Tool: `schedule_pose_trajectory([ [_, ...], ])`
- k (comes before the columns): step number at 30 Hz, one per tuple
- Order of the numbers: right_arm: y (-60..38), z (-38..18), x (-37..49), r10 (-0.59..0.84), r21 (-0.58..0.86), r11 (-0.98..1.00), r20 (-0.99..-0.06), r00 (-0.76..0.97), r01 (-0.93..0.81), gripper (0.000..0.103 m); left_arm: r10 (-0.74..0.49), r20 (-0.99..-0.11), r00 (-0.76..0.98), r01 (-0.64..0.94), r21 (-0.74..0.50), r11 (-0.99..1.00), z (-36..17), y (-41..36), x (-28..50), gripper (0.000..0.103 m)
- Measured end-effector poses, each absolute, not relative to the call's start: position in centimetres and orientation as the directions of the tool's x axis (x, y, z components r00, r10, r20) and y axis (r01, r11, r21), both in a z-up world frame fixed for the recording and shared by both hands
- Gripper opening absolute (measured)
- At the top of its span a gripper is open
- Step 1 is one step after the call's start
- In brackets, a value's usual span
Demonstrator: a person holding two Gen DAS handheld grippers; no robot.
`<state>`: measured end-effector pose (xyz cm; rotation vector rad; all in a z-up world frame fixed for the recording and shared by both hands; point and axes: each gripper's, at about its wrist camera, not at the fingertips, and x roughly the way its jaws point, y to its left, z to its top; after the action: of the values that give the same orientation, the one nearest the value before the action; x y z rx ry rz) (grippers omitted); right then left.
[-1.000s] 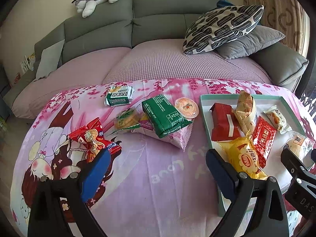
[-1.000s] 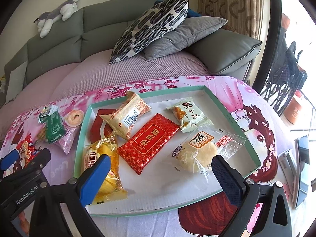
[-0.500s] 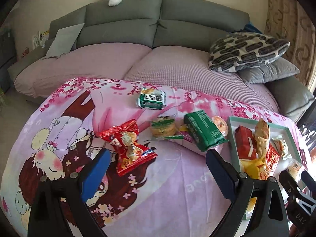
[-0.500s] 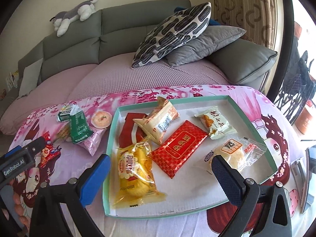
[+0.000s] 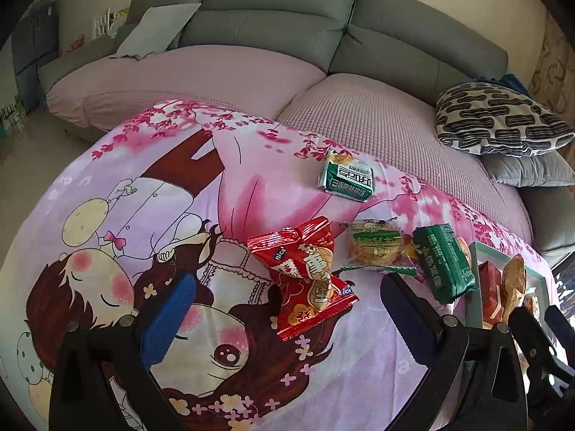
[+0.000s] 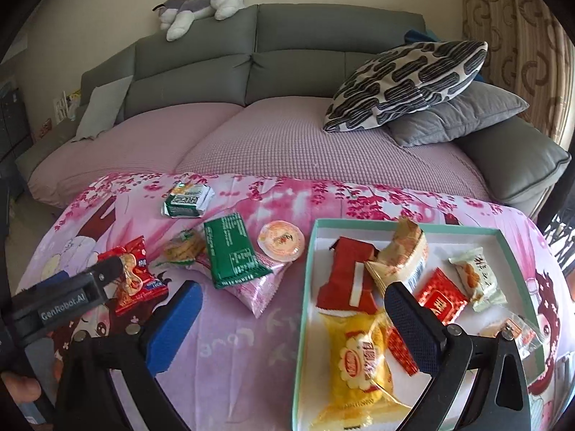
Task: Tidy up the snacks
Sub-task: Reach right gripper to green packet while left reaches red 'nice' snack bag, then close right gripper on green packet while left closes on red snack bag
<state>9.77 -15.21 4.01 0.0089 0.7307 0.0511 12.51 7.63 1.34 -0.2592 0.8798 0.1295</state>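
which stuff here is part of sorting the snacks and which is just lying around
Job: red crinkly snack packet, dark green flat packet, round orange jelly cup, teal-rimmed white tray.
Lying about: black-and-white patterned pillow, grey plush toy, grey fabric sofa.

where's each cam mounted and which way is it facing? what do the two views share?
Left wrist: on the left gripper, angled down over the pink cloth at the red snack bag; its own jaws are opening, nothing between them.
Right wrist: on the right gripper, angled down at the tray; the left gripper intrudes at lower left.
Shared: red snack bag, dark green packet, sofa.
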Motion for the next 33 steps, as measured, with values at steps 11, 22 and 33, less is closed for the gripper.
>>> schedule_pose_trajectory([
  [11, -11.3, 1.6, 16.3, 0.114, 0.01, 0.987, -0.753, 0.648, -0.162, 0.079, -0.067, -0.795, 0.603, -0.22, -0.247, 0.944, -0.7, 8.4, 14.3, 0.096],
  [22, -10.6, 0.0, 17.0, 0.155, 0.042, 0.98, -0.777, 0.611, -0.195, 0.043, -0.153, -0.809, 0.568, -0.186, -0.307, 0.933, -2.2, 7.9, 15.2, 0.053],
  [33, -11.3, 1.4, 14.2, 0.183, 0.08, 0.979, -0.752, 0.634, -0.189, 0.042, -0.197, -0.791, 0.579, -0.149, -0.34, 0.928, -1.3, 7.5, 14.3, 0.033],
])
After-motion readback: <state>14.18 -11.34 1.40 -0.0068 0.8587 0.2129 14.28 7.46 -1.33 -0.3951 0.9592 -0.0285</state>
